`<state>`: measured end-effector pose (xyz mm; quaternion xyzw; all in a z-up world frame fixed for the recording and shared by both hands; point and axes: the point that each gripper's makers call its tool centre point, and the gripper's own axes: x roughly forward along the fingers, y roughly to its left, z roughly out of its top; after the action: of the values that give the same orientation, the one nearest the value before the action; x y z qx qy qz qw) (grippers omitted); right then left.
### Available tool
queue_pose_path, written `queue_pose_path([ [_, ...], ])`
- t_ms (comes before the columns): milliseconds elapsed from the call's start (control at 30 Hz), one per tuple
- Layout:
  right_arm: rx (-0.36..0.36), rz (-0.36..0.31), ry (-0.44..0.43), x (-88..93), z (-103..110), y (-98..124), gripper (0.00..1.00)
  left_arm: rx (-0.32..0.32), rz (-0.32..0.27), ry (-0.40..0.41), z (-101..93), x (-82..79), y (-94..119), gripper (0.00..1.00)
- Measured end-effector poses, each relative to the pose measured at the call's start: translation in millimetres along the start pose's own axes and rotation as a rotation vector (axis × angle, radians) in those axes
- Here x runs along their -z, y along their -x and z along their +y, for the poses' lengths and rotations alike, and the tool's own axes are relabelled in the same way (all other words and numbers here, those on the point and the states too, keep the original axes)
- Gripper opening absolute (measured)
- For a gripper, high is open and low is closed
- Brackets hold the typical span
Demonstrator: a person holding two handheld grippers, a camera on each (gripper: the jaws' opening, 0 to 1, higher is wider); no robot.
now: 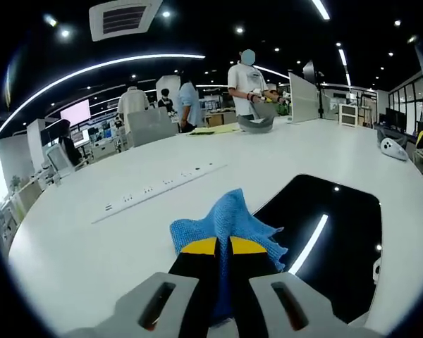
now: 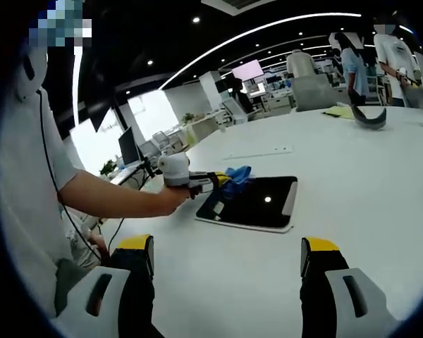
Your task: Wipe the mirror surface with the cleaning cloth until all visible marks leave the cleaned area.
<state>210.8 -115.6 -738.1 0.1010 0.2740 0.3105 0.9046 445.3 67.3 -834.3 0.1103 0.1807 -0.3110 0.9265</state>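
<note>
The blue cloth (image 1: 225, 224) was pinched by the left gripper (image 1: 223, 248) beside the mirror (image 1: 331, 243) on the table (image 1: 92, 239); the right gripper (image 2: 227, 262) was held spread, well back. Marks could be missed if only the edge were wiped.

No readable text anywhere. The wall screen (image 2: 248, 69) glows pinkish-white in the right gripper view, too blurred for any lettering. Papers (image 1: 213, 129) far across the table (image 1: 92, 239) show yellow, no words to make out. The white strip (image 1: 158, 189) on the table carries small dark marks, too tiny to read. Nothing printed on the cloth (image 1: 225, 222), nothing on the mirror (image 1: 331, 246).
</note>
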Motion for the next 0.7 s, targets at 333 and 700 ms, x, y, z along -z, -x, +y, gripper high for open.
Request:
queue_pose_path([
  [333,-0.003,0.0,0.003,-2.8,0,1,0.85,0.024,0.0,-0.023,-13.8,-5.9,-11,0.02],
  [700,0.001,0.001,-0.003,-1.6,-2,2,0.85,0.047,-0.001,-0.028,-30.1,-12.9,-21,0.02],
])
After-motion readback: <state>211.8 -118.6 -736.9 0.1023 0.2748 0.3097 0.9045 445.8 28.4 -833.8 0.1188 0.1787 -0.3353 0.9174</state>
